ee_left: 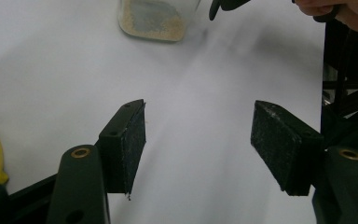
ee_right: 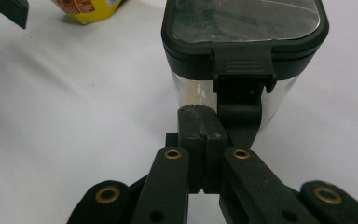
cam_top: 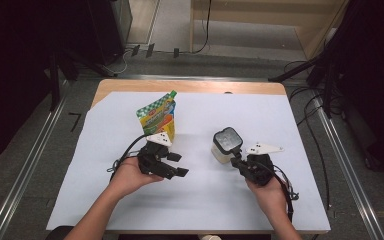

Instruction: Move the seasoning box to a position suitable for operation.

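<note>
Container (cam_top: 224,146) with the clear walls and the black clip-on lid stands upright on the white sheet (cam_top: 260,112), right of the middle, with a little pale powder in its bottom. Its lid latch (ee_right: 242,77) faces the near side, toward the right gripper (ee_right: 202,122), whose jaws are clenched pad against pad with nothing between them, tips just below and left of the latch tab, seemingly touching the wall. The left gripper (ee_left: 200,144) hangs to the left, released, jaws wide apart over bare sheet, near the colourful spouted pouch (cam_top: 157,117) standing at the far left.

My worry is the push. If the shut tips are meant to flip that latch up, they sit off to one side of it, so they could slide past the tab. A harder shove would land low on a light, nearly empty container that nothing is bracing; it could skid away or tip toward the far side, and if the lid has sprung by then, the powder goes over the sheet
</note>
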Available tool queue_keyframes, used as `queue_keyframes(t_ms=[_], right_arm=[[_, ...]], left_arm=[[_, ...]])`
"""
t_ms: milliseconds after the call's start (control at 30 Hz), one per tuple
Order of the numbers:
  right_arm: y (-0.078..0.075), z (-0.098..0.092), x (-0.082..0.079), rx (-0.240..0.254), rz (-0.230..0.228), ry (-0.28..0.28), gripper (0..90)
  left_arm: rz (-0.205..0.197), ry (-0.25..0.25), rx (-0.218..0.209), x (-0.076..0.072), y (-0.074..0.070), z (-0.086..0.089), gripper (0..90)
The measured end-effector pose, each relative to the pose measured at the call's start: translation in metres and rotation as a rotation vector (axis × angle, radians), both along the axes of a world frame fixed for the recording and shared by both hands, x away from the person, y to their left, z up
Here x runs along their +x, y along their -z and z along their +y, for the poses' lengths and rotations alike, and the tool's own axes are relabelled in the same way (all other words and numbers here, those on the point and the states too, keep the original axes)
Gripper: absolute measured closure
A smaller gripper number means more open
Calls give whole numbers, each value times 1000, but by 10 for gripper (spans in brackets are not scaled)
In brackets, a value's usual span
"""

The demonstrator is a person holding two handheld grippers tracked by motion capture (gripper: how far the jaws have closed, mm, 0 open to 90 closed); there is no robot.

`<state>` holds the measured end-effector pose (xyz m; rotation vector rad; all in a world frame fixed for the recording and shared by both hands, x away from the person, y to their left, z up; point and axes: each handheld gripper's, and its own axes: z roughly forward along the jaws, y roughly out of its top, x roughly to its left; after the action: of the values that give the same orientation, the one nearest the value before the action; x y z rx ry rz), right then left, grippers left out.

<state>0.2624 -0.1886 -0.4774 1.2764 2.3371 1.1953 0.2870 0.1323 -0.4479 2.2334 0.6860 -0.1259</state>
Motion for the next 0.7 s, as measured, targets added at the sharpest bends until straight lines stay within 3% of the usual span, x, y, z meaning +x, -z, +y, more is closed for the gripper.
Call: queue_keyframes(t_ms=[200, 700], right_arm=[[0, -4, 2, -11, 3, 9, 900], [5, -41, 19, 4, 45, 114, 900]], left_arm=[[1, -3, -2, 0, -1, 1, 366], [0, 2, -2, 0, 0, 1, 366]])
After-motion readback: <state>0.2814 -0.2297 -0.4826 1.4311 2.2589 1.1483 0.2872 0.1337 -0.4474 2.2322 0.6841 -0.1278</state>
